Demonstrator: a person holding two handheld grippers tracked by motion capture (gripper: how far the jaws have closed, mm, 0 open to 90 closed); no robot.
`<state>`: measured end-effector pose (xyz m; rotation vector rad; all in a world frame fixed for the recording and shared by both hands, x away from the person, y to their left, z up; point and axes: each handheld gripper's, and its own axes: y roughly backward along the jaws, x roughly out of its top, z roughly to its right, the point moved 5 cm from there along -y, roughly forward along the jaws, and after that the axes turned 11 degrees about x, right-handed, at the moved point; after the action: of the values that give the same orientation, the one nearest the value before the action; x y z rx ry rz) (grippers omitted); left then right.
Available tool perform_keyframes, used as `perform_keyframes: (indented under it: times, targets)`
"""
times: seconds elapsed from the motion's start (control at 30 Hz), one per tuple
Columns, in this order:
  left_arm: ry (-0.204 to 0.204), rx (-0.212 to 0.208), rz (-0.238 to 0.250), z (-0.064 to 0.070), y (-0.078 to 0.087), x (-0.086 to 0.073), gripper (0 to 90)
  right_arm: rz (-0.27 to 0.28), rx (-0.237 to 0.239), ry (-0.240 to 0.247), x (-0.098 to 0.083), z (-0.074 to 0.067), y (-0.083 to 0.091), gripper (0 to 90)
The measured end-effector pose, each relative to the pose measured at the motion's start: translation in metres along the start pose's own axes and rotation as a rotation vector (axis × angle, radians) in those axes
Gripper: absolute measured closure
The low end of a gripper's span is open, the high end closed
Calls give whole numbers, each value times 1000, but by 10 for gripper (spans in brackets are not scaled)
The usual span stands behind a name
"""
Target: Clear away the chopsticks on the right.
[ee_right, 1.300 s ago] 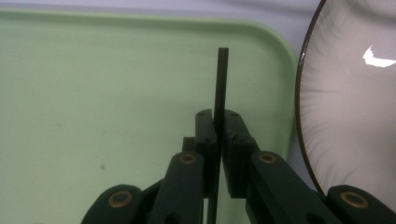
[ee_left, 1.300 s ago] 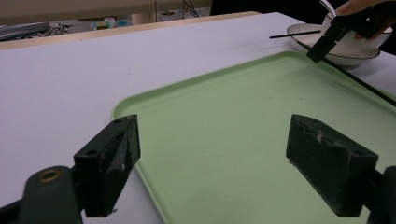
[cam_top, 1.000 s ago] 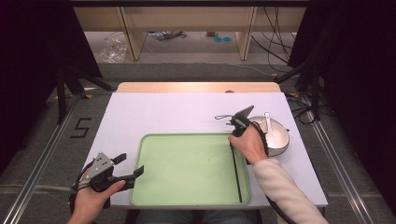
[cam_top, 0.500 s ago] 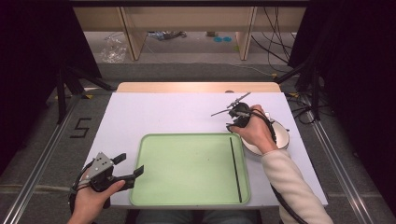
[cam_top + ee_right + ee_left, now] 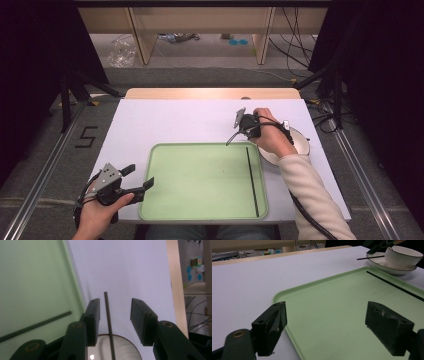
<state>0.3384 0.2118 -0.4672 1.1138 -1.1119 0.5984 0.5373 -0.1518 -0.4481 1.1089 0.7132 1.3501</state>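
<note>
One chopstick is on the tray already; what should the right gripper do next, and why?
Probably close the right gripper on the second chopstick: it lies between the jaws, which have just been closing but stand apart, over the saucer. Then carry it to the tray.

Light falls from above onto the white table (image 5: pixel 165 120), which shows bright and even, while the surroundings on both sides sink into near black. The green tray (image 5: pixel 200 180) carries a soft sheen without hard glare. In the left gripper view, the left gripper (image 5: pixel 332 327) has blurred, dark jaws close to the lens; the surface beyond them is sharper. In the right gripper view, the right gripper (image 5: pixel 115 317) looks soft, and a faint shadow lies along the tray edge left of its jaws.
</note>
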Motion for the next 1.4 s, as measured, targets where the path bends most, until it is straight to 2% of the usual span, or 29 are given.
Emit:
perform_keyframes:
  times: [0.03, 0.07, 0.13, 0.17, 0.27, 0.3, 0.33, 0.47, 0.5, 0.53, 0.63, 0.67, 0.8, 1.0, 1.17, 1.37, 1.4]
  targets:
    - [4, 2, 1, 0, 0, 0, 175, -22, 6, 14, 3, 1, -2, 633]
    - [4, 2, 1, 0, 0, 0, 174, -34, 12, 3, 3, 0, -4, 633]
    - [2, 1, 0, -1, 1, 0, 175, -49, 6, 43, 2, 3, -6, 632]
    - [4, -3, 2, 0, 0, 0, 175, -53, 21, 17, 0, 0, -7, 632]
    - [1, -2, 1, 0, 0, 0, 174, -71, 29, -8, -7, 0, -10, 631]
    - [1, 1, 1, 0, 0, 0, 175, -69, 31, 4, -8, 1, -11, 631]
    - [-1, 1, 0, 0, 0, 0, 174, -68, 38, -7, -10, 1, -13, 631]
    - [-1, 0, -1, 0, 0, 0, 175, -71, 53, -1, -11, 0, -19, 631]
    - [-1, -1, -1, 0, 0, 0, 175, -70, 52, -14, -11, -2, -22, 634]
    - [-1, -4, -1, 0, 0, 0, 175, -65, 44, 10, -10, 0, -24, 638]
    - [0, -4, 0, 0, 0, 0, 175, -72, 45, 10, -10, -1, -29, 644]
    - [3, -6, 1, 0, 0, 0, 175, -81, 31, 15, -11, 0, -32, 665]
    - [0, -4, 0, 0, 0, 0, 175, -95, 43, 8, -13, -1, -38, 692]
    - [1, -6, 0, 1, 0, 0, 175, -106, 39, -12, -16, -1, -40, 725]
    - [-1, -6, -1, 0, 0, 0, 175, -116, 33, -8, -17, -2, -43, 760]
    - [-1, -7, 0, 1, 0, 0, 176, -124, 5, 14, -20, 0, -45, 836]
    - [0, -12, 4, 1, 0, 0, 176, -130, -9, 39, -20, 1, -44, 870]
